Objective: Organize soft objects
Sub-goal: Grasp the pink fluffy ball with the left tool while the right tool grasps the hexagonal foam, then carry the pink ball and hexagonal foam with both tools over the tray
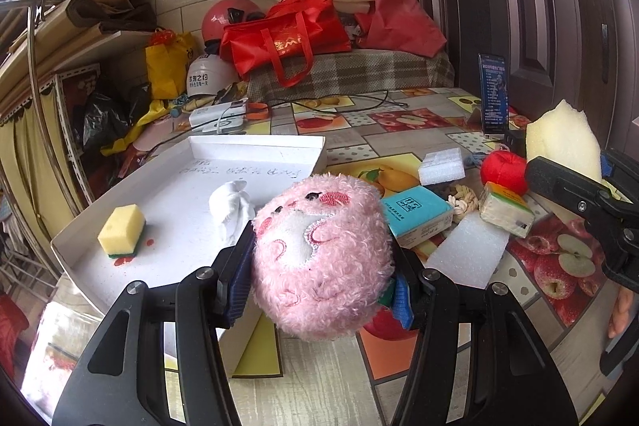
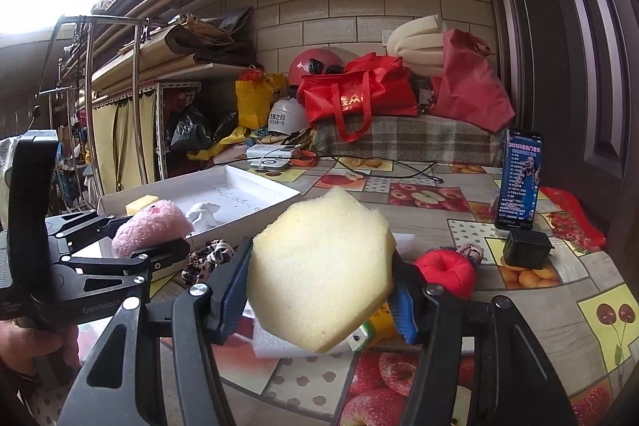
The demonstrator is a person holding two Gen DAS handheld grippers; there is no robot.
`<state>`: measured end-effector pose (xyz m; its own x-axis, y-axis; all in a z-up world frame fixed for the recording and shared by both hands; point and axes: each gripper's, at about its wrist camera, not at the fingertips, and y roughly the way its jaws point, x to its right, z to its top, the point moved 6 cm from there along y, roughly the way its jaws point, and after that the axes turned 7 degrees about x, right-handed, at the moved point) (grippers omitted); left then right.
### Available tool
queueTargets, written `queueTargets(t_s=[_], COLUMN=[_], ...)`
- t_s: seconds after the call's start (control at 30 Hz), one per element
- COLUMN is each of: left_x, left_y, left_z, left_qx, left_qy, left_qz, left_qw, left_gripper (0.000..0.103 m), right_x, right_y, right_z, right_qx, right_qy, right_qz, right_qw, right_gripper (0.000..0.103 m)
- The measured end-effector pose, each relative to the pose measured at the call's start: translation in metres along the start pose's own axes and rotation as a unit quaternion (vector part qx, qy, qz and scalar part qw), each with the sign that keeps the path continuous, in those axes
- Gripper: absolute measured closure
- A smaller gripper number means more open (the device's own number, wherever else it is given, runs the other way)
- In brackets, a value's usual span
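Observation:
My left gripper [image 1: 321, 274] is shut on a pink plush ball [image 1: 319, 258] with an embroidered face, held just off the near right edge of the white tray [image 1: 255, 150]. In the tray lie a yellow sponge with a green base [image 1: 122, 232] and a crumpled white cloth [image 1: 231, 210]. My right gripper [image 2: 321, 290] is shut on a pale yellow foam block [image 2: 319, 266], lifted above the table. From the left wrist view that foam block [image 1: 563, 142] shows at the right edge. The right wrist view has the left gripper with the plush ball [image 2: 149, 226] at left.
On the fruit-print table lie a red stuffed apple [image 2: 445, 272], a teal tissue pack [image 1: 417, 212], a green-and-white pack [image 1: 505, 210], white foam pieces [image 1: 467, 250], a leopard scrunchie [image 2: 207, 258], a rope knot [image 1: 463, 200], a standing phone [image 2: 521, 178] and a black charger [image 2: 527, 248]. Bags and helmets crowd the back.

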<state>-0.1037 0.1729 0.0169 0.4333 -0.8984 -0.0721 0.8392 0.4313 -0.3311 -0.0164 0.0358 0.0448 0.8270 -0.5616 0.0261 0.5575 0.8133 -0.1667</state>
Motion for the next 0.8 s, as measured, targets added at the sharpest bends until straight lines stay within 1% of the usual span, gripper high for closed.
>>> queueTargets(t_s=[0.2,0.4,0.57,0.8], left_x=[-0.006,-0.017,-0.042,-0.084], left_y=[-0.003,-0.003,0.000,0.004], left_z=[0.001,0.001,0.002,0.000], left_qx=[0.009,0.021,0.028,0.030], left_qy=[-0.004,0.010,0.013,-0.011], left_qz=[0.006,0.017,0.049,0.087], left_qw=[0.9999,0.9996,0.9983,0.9957], left_gripper=[0.047,0.046,0.046,0.046], right_x=[-0.021,-0.035,-0.047,-0.068], right_y=[0.009,0.017,0.028,0.043], right_z=[-0.001,-0.003,-0.003,0.000], right_qx=[-0.007,-0.016,-0.021,-0.018], right_qy=[-0.013,-0.025,-0.029,-0.042], right_qz=[0.020,0.030,0.039,0.053], right_qw=[1.000,0.999,0.999,0.998], right_gripper=[0.043,0.043,0.043,0.043])
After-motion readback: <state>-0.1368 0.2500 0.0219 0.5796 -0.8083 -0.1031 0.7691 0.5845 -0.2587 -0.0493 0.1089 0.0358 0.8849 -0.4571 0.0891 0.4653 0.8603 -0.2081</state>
